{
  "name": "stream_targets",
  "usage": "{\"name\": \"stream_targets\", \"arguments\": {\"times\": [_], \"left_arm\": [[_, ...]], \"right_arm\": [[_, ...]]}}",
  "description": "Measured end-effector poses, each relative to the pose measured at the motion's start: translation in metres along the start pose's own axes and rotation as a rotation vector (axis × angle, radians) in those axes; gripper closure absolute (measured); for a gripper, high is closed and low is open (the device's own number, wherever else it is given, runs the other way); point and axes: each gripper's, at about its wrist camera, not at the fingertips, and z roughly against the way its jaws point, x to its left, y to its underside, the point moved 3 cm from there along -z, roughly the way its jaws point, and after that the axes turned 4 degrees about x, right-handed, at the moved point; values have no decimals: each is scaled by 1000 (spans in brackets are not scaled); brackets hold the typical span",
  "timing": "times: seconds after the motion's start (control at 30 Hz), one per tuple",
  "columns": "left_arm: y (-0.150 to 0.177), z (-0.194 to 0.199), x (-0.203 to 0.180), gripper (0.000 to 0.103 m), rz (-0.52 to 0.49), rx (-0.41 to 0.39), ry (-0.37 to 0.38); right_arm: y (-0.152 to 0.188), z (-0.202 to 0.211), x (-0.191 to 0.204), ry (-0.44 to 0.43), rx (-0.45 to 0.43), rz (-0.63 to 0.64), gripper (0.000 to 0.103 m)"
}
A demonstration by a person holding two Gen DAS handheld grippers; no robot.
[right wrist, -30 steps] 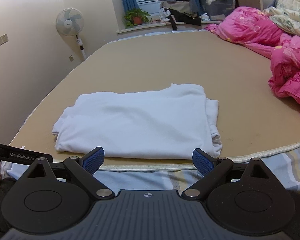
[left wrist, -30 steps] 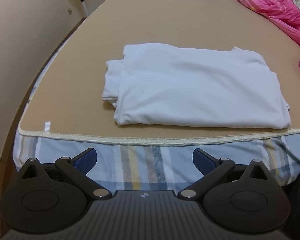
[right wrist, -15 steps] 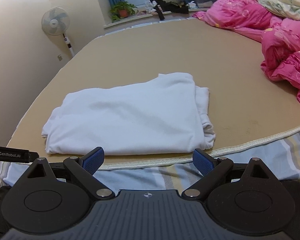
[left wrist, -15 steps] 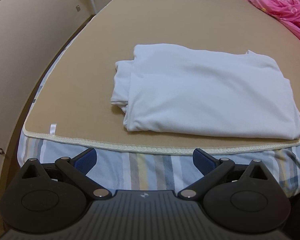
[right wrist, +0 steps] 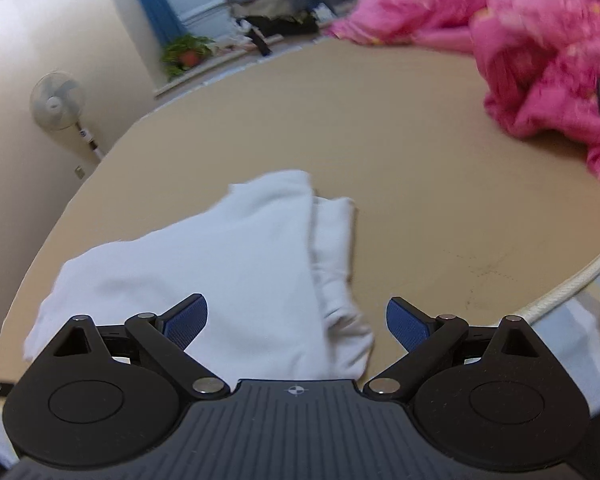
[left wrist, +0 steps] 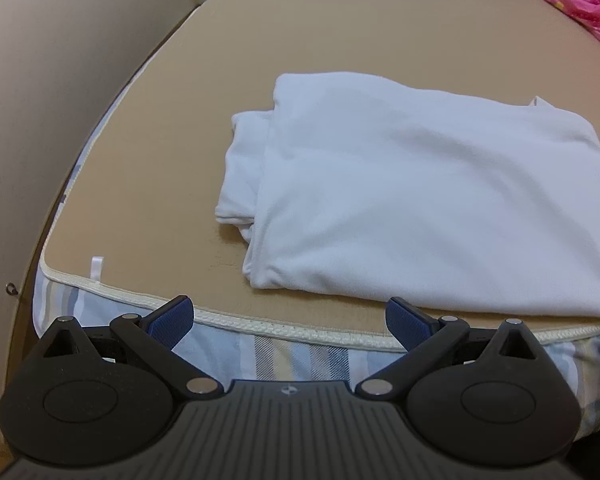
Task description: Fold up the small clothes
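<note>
Both grippers hang spread wide and empty, the left gripper (left wrist: 290,322) at the mat's edge, the right gripper (right wrist: 297,322) over the folded white garment (left wrist: 420,208) on the tan mat (left wrist: 340,20); pink quilt (right wrist: 548,56) beyond.

The white folded garment (left wrist: 420,200) runs off the right edge of the left wrist view, so its far end cannot be seen. In the right wrist view its near edge is hidden behind the right gripper (right wrist: 296,320), and the pink quilt (right wrist: 540,60) (smeared by motion blur) is cut off at the right.
</note>
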Motion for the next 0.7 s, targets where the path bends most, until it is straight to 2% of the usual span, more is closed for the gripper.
{"name": "stream_targets", "arguments": {"times": [0.13, 0.27, 0.33, 0.4, 0.53, 0.63, 0.7], "left_arm": [[-5, -10, -1, 1, -7, 11, -32], [-13, -22, 4, 1, 1, 12, -96], [-16, -30, 11, 1, 25, 24, -110], [-18, -37, 17, 1, 42, 40, -124], [-19, -46, 23, 1, 45, 55, -142], [-18, -47, 25, 1, 46, 57, -148], [-18, -47, 26, 1, 43, 56, -149]], "right_arm": [[-15, -38, -39, 31, 24, -96, 7], [-15, -62, -76, -12, 99, -303, 6], [-7, -67, -85, -77, 115, -388, 4], [-2, -65, -81, -101, 98, -378, 4], [6, -67, -59, -137, 127, -325, 3], [14, -71, -38, -218, 167, -304, 3], [18, -72, -24, -232, 182, -274, 19]]}}
